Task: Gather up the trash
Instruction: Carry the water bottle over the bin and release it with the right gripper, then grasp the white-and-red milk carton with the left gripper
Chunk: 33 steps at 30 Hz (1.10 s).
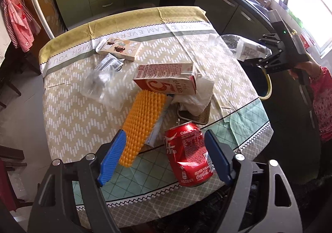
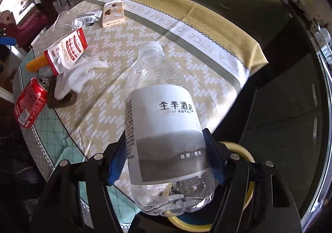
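Observation:
My right gripper [image 2: 165,158] is shut on a clear plastic water bottle [image 2: 164,125] with a grey label, held in the air past the table's right edge; it also shows in the left wrist view [image 1: 244,48]. My left gripper [image 1: 166,156] is open over the table's near edge. A dented red cola can [image 1: 188,154] lies between its blue pads, close to the right one [image 1: 217,156]; whether they touch I cannot tell. An orange spiky brush [image 1: 143,125] lies by the left pad [image 1: 113,156].
On the patterned tablecloth [image 1: 68,112] lie a red-and-white carton [image 1: 168,79], crumpled white tissue [image 1: 199,98] on a brown basket, clear plastic wrap [image 1: 101,83], a foil wrapper and a small illustrated box [image 1: 119,47]. A yellow-rimmed bin [image 2: 247,191] sits under the right gripper. Green cabinets stand behind.

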Each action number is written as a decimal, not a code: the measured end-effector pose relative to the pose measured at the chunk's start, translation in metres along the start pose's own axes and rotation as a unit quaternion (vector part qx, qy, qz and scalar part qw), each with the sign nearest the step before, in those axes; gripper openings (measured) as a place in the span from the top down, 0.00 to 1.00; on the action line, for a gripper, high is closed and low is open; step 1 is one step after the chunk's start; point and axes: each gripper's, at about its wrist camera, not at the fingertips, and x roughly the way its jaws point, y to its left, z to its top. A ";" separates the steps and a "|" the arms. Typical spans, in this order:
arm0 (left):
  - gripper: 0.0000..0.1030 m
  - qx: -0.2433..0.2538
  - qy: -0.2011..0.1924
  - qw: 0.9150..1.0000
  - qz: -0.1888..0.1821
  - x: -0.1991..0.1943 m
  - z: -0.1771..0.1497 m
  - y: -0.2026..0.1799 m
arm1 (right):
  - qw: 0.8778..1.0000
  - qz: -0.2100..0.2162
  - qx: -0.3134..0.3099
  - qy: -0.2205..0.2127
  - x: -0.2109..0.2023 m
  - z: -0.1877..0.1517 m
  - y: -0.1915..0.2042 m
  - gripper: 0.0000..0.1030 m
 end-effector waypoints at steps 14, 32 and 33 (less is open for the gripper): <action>0.25 0.053 0.003 0.999 -0.008 0.013 0.019 -0.042 | 0.974 -0.069 0.209 0.048 -0.007 -0.178 -0.085 0.34; 0.12 0.200 -0.036 0.976 -0.083 0.010 0.038 -0.026 | 0.947 -0.049 0.318 0.005 -0.010 -0.196 -0.124 0.15; 0.12 0.228 -0.038 0.969 -0.083 0.012 0.040 -0.027 | 0.948 -0.044 0.315 0.004 -0.012 -0.196 -0.121 0.15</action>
